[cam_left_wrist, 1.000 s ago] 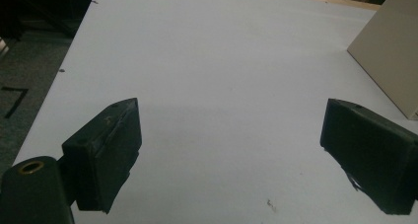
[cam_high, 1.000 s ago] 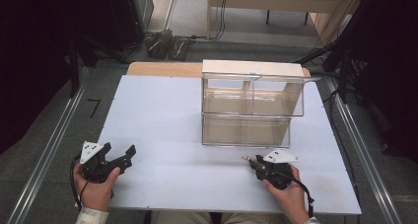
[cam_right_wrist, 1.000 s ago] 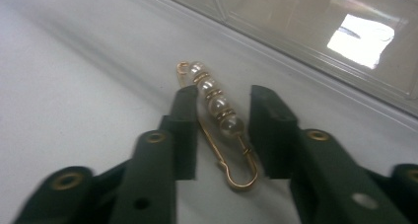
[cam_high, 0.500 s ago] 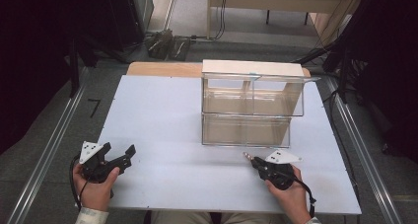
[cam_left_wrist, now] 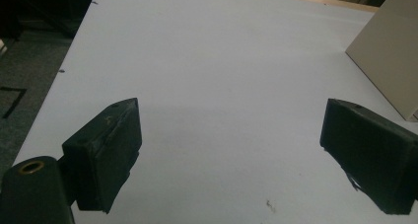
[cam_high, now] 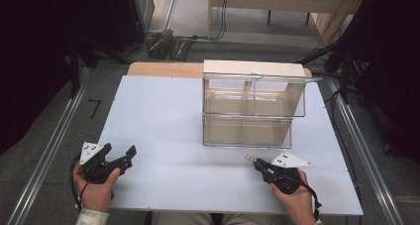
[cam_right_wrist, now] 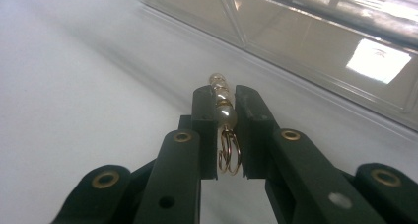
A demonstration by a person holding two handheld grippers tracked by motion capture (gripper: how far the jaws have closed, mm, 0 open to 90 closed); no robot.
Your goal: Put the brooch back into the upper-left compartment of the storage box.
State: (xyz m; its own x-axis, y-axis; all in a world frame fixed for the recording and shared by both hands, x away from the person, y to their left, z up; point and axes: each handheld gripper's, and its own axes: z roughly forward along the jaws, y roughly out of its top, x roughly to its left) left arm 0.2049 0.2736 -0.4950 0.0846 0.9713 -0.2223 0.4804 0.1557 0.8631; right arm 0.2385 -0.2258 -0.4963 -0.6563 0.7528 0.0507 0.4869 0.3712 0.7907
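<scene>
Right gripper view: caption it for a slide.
Right gripper clamps a beaded trinket with gold rings above the white table, near a clear organizer.

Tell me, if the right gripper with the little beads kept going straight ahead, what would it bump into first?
Probably the clear drawer box. The right gripper, shut on the beaded charm, points at its lower front, with bare white table between. Depth is hard to judge.

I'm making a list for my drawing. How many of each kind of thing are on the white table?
Clear drawer box: 1
Hand-held gripper: 2, left and right
Pearl bead charm with gold rings: 1
Total: 4
</scene>
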